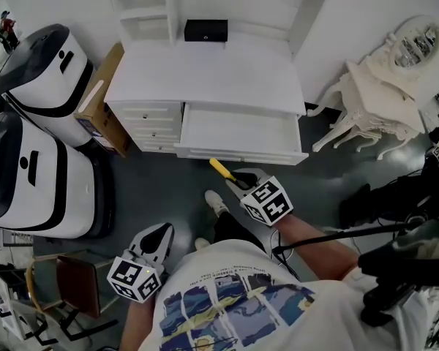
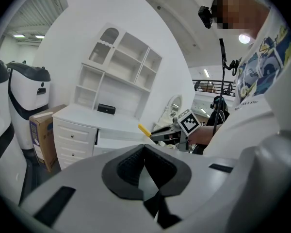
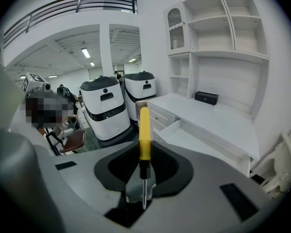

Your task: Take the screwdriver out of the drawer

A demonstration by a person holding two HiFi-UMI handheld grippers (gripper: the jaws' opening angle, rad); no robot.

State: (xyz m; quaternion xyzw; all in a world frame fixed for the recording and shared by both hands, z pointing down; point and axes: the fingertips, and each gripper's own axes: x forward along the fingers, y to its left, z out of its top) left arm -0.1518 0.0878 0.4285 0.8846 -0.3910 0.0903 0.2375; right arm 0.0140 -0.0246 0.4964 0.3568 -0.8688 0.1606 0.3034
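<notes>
A screwdriver [image 3: 144, 135] with a yellow handle and thin metal shaft is clamped between the jaws of my right gripper [image 3: 143, 166], handle pointing forward. In the head view the right gripper [image 1: 238, 182] holds the screwdriver [image 1: 220, 170] just in front of the open drawer [image 1: 238, 134] of the white desk [image 1: 205, 75]. The drawer's inside looks bare. My left gripper [image 1: 155, 241] hangs low at the left, away from the desk, its jaws closed together with nothing between them. From the left gripper view I see the left gripper [image 2: 144, 155] and, beyond it, the screwdriver [image 2: 144, 129].
Two white and black machines [image 1: 40, 134] stand at the left, with a cardboard box [image 1: 102, 108] against the desk. A small black box [image 1: 205, 30] sits on the desk shelf. An ornate white table [image 1: 380, 101] is at the right, a chair [image 1: 66, 284] at the lower left, dark equipment [image 1: 402, 240] at the right.
</notes>
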